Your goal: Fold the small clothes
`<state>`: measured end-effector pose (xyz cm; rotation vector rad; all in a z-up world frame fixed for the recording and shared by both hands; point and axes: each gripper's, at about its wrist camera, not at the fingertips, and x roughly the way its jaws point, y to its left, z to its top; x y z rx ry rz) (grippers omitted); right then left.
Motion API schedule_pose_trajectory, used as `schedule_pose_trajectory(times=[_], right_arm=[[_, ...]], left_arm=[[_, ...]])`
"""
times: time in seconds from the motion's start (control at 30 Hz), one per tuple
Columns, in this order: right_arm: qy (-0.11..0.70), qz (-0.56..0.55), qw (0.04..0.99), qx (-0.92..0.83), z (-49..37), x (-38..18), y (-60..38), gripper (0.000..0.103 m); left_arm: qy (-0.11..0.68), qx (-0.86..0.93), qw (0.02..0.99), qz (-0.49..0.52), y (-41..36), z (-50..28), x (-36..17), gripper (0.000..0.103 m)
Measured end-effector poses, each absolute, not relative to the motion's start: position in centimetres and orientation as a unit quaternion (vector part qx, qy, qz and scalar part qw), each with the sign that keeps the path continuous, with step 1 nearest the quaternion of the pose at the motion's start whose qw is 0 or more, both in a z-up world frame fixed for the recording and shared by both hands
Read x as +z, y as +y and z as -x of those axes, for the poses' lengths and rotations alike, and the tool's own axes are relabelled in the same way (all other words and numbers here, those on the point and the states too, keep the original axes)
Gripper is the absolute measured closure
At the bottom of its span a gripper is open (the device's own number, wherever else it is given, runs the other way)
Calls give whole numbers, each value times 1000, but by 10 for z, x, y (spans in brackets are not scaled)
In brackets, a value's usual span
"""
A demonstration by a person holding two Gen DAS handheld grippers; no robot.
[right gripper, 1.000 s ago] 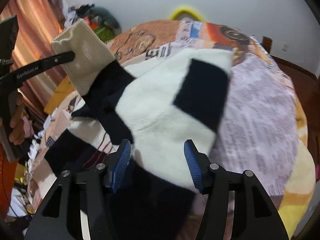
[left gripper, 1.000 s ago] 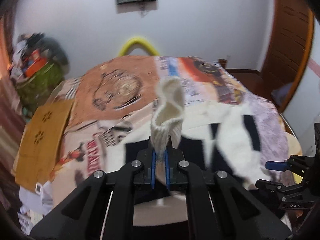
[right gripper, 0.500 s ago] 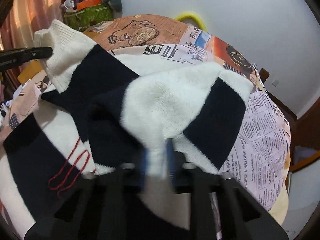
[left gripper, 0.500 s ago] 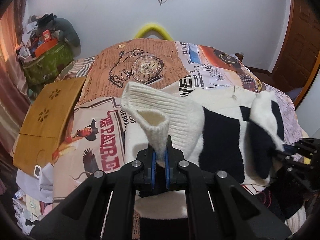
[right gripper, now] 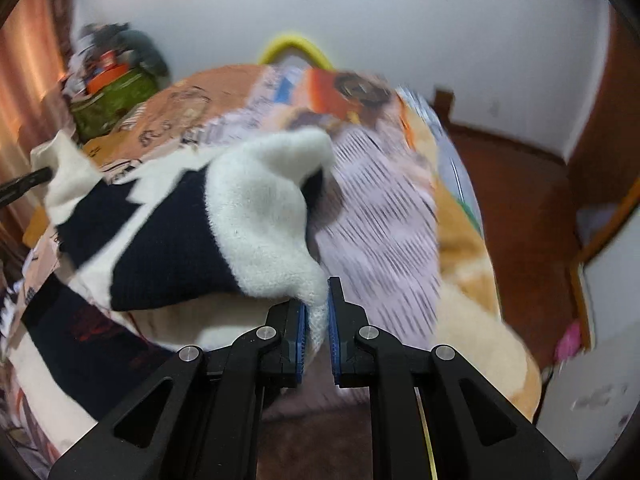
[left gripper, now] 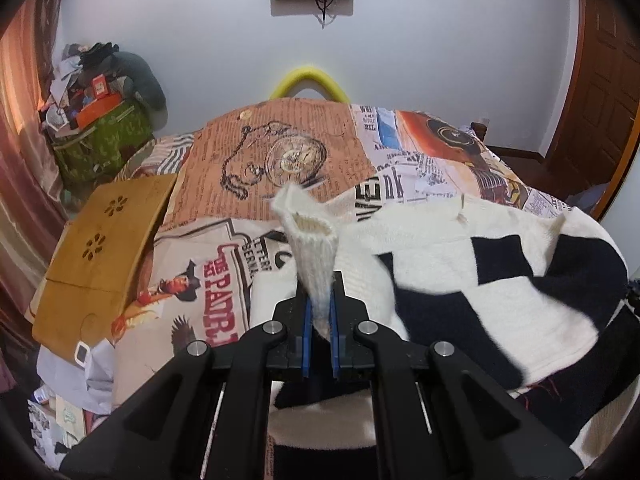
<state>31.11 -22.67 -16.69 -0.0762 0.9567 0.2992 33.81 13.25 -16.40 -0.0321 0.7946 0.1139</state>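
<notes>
A cream and navy block-patterned knit sweater [left gripper: 488,280] lies partly lifted over a bed. My left gripper [left gripper: 319,320] is shut on its ribbed cream cuff [left gripper: 310,236], which stands up out of the jaws. My right gripper [right gripper: 317,320] is shut on a cream edge of the same sweater [right gripper: 256,216], which bulges up to the left of the jaws. The left gripper's tip shows at the far left of the right wrist view [right gripper: 24,182], holding the cuff.
The bed has a printed newspaper-and-pocket-watch cover [left gripper: 280,152]. A wooden lap tray [left gripper: 100,248] lies on the bed's left side. A cluttered green bag [left gripper: 100,140] stands at the back left. A brown door [left gripper: 600,80] is on the right, wooden floor [right gripper: 520,208] beyond the bed.
The right gripper went from open to shut on the sweater's edge and swung right. The left gripper kept the cuff and the sweater stretched out between the two.
</notes>
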Motion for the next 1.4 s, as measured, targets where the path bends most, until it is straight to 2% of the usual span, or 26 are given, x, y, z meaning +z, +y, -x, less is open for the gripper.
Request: schedule_pose_trajectory(times=[0.17, 0.2, 0.27, 0.37, 0.43, 0.5, 0.63, 0.77, 0.9, 1.03, 1.1, 1.13, 1.17, 1.2, 1.27, 1.4], right_arm=[[519, 10, 842, 145, -305, -202, -252, 94], [525, 7, 838, 148, -302, -204, -253, 90], [532, 8, 834, 146, -296, -203, -256, 89], [523, 11, 840, 143, -286, -189, -262, 73], [504, -1, 852, 145, -284, -176, -269, 55], [481, -12, 864, 148, -286, -160, -269, 53], [465, -28, 870, 160, -308, -151, -255, 53], [468, -31, 867, 170, -331, -160, -231, 53], [472, -7, 865, 170, -344, -170, -210, 55], [479, 5, 864, 153, -358, -177, -208, 84], [477, 2, 865, 153, -361, -176, -211, 88], [474, 1, 867, 154, -362, -175, -214, 90], [470, -1, 869, 155, -363, -173, -216, 91], [465, -3, 871, 155, -364, -171, -218, 91], [456, -11, 876, 155, -365, -167, -223, 92], [444, -29, 883, 147, -369, -163, -237, 92]], left_arm=[[418, 52, 906, 36, 139, -329, -189, 96], [428, 50, 902, 40, 141, -326, -197, 96], [443, 52, 894, 40, 143, -320, -211, 96], [465, 46, 883, 44, 146, -310, -230, 96], [471, 43, 880, 47, 147, -305, -237, 96], [475, 40, 877, 52, 150, -301, -243, 95], [479, 41, 875, 60, 154, -298, -246, 85], [477, 45, 876, 61, 160, -298, -242, 64], [473, 55, 876, 78, 174, -298, -236, 62], [475, 55, 872, 100, 187, -303, -235, 62], [481, 56, 869, 103, 189, -309, -239, 62], [485, 55, 867, 103, 189, -312, -242, 63], [488, 53, 865, 103, 188, -315, -244, 74], [492, 48, 863, 103, 187, -319, -247, 88], [492, 57, 864, 92, 183, -324, -249, 101], [466, 51, 880, 72, 169, -331, -237, 103]])
